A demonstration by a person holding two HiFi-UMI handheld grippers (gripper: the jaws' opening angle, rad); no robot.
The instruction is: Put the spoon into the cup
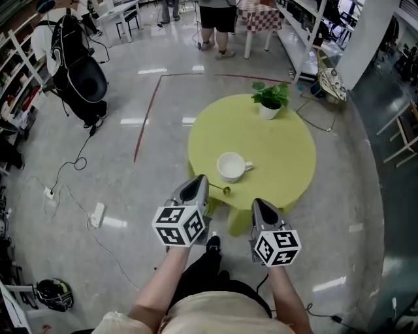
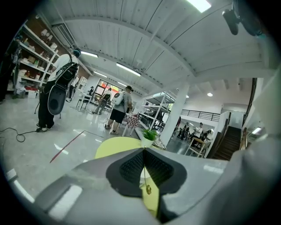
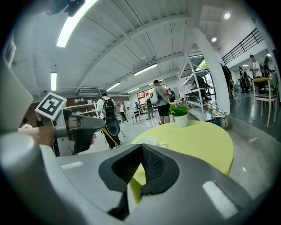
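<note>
A white cup [image 1: 231, 166] stands on the round yellow-green table [image 1: 287, 156], near its front edge. My left gripper [image 1: 202, 180] hovers just left of and in front of the cup, shut on the thin handle of a gold spoon [image 1: 222, 189]. The spoon's bowl points right, toward the table edge below the cup. In the left gripper view the spoon [image 2: 148, 189] hangs down from the shut left gripper [image 2: 144, 151]. My right gripper [image 1: 257, 203] is shut and empty in front of the table. In the right gripper view, the cup [image 3: 149, 141] shows just past the right gripper [image 3: 141, 147].
A small potted plant [image 1: 270, 102] in a white pot stands at the table's far side. A golf bag [image 1: 78, 72] and cables [image 1: 72, 169] lie on the floor to the left. Shelving [image 1: 307, 39] and a standing person [image 1: 217, 19] are beyond the table.
</note>
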